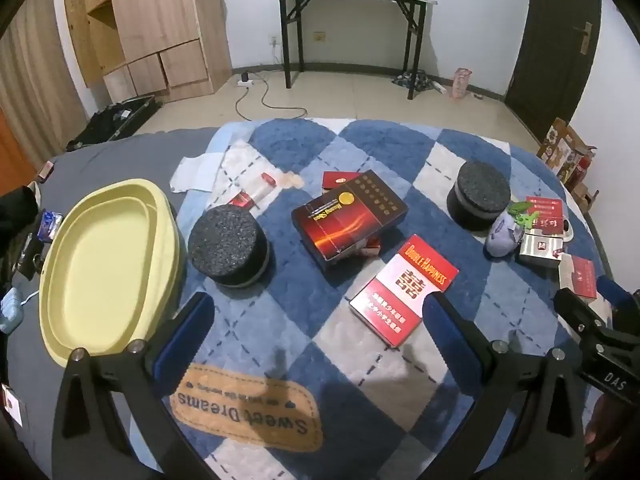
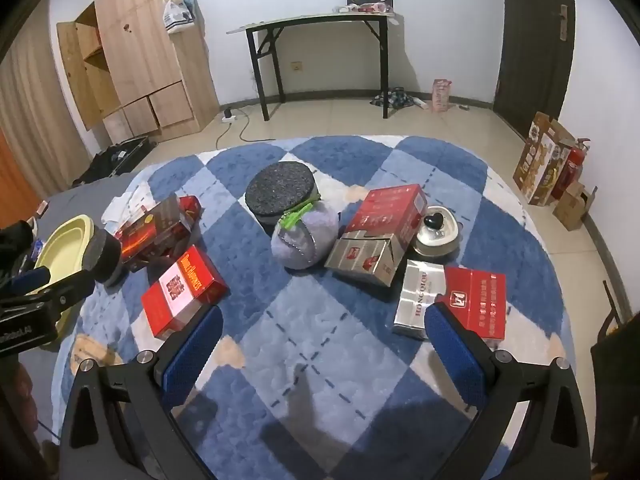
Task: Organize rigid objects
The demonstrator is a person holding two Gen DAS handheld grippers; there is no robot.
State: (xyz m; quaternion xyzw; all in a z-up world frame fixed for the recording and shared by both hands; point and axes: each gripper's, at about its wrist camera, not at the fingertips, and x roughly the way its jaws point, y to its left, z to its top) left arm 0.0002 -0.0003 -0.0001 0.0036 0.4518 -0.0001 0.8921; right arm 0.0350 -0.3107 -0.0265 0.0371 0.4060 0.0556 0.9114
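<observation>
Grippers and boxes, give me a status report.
Left gripper open, empty. Right gripper open, empty. Double Happiness box flat on the rug, nearest. Yellow tray empty. Nothing blocking.

Blue-and-white diamond-checked blanket (image 1: 280, 320), pale yellow tray (image 1: 108, 272), red box (image 1: 404, 288).

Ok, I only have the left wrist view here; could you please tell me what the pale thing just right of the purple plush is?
Observer: It is a silver domed dish with a black knob, standing right of the tilted red box.
Operator: Thank you. Is the right gripper holding anything?
Observer: No, the right gripper is open over bare rug; a flat silver and red box lies by its right finger.
</observation>
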